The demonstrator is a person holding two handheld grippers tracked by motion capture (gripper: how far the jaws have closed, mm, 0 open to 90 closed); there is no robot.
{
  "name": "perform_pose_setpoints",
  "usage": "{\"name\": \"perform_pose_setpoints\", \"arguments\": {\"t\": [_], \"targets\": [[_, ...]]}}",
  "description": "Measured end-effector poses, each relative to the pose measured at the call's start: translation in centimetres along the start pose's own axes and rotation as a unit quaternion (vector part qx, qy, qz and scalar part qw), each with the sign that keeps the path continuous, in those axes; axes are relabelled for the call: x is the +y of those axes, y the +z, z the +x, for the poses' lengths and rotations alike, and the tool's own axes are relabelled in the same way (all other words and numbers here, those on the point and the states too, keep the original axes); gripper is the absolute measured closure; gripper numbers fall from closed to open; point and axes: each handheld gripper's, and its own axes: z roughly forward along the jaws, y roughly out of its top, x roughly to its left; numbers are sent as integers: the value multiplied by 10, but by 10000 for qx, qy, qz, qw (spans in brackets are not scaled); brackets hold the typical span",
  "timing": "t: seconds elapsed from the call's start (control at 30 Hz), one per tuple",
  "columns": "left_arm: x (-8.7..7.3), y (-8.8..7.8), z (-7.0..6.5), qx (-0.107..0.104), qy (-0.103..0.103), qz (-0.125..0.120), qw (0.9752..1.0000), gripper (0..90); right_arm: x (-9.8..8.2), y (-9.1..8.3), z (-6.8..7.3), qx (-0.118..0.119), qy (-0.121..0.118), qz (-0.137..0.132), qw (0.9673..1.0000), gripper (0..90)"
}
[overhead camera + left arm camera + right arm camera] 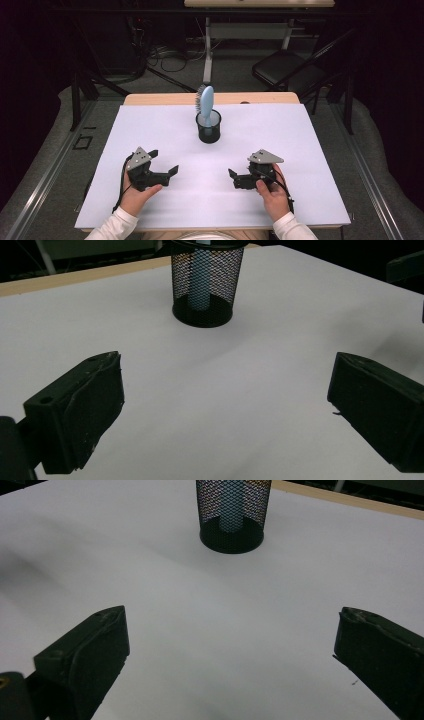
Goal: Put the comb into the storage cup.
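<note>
A black mesh cup [208,129] stands upright at the middle back of the white table sheet [310,150]. A light blue hairbrush [205,101] sits in it handle down, bristle head up. My left gripper [164,161] rests low over the sheet at the front left, open with nothing between its jaws. My right gripper [239,168] mirrors it at the front right, also open. Both point inward toward the cup. The left gripper view has the cup [202,287] ahead past the left gripper [227,385]. From the right gripper [232,630] the cup [231,517] is likewise ahead, the brush handle [229,507] pale behind the mesh.
The sheet covers a wooden table whose back edge [165,98] shows bare. A black chair [290,70], a second table's leg [207,50] and floor cables [165,55] lie beyond. The right gripper's edge [406,265] shows in the left gripper view.
</note>
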Motion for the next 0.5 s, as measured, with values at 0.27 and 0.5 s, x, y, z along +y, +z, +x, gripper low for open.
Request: {"name": "perform_pose_setpoints", "arguments": {"t": [0.27,0.5], "targets": [[-1,2,-1,-27,23,17,10000,17,-1,1,2,-9,-40,9,10000,9],[-1,1,0,20,6,-26,10000,17,-1,2,1,3,-51,44,10000,9]]}}
